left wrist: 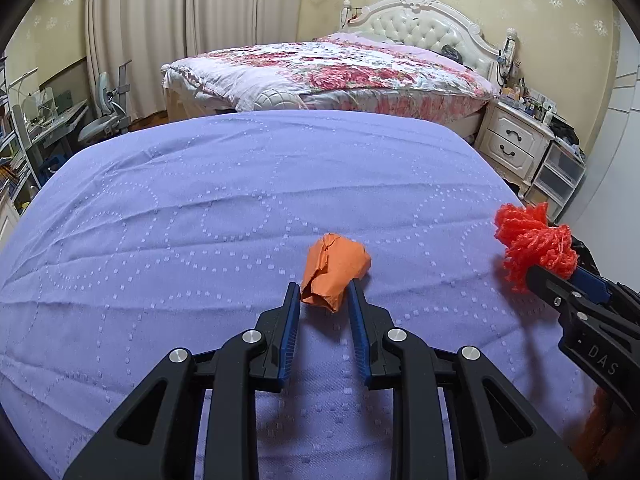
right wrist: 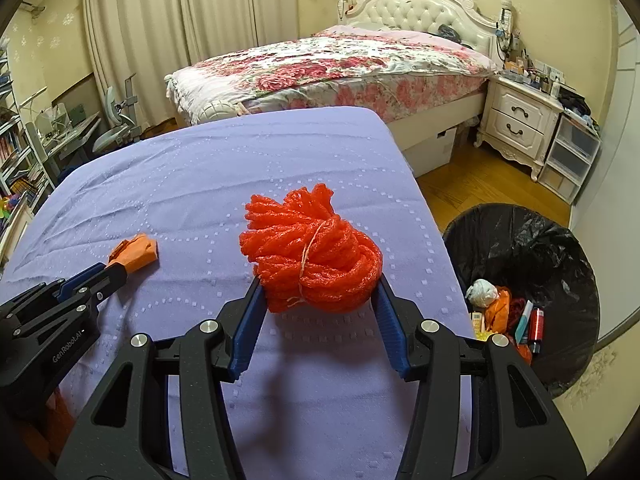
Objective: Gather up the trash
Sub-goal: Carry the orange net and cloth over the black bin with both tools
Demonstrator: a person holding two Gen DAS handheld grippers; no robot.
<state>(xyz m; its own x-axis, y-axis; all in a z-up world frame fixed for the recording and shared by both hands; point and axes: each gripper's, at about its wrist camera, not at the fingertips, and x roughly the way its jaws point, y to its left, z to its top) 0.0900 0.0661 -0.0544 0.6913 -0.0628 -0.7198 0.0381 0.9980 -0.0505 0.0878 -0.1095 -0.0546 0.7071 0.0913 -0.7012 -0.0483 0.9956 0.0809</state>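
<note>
A crumpled orange paper (left wrist: 334,270) lies on the purple cloth-covered table (left wrist: 200,208). My left gripper (left wrist: 324,294) has its jaws on either side of the paper's near end, touching it; it also shows in the right wrist view (right wrist: 116,266) at the orange paper (right wrist: 138,254). My right gripper (right wrist: 318,284) is shut on a bundle of red foam netting (right wrist: 312,256) and holds it above the table near its right edge. In the left wrist view the netting (left wrist: 532,244) shows at the far right.
A bin lined with a black bag (right wrist: 524,248) stands on the floor right of the table, with several pieces of trash inside. Beyond the table are a floral bed (left wrist: 340,72), a white nightstand (right wrist: 520,120) and a desk with a chair (left wrist: 100,120) at left.
</note>
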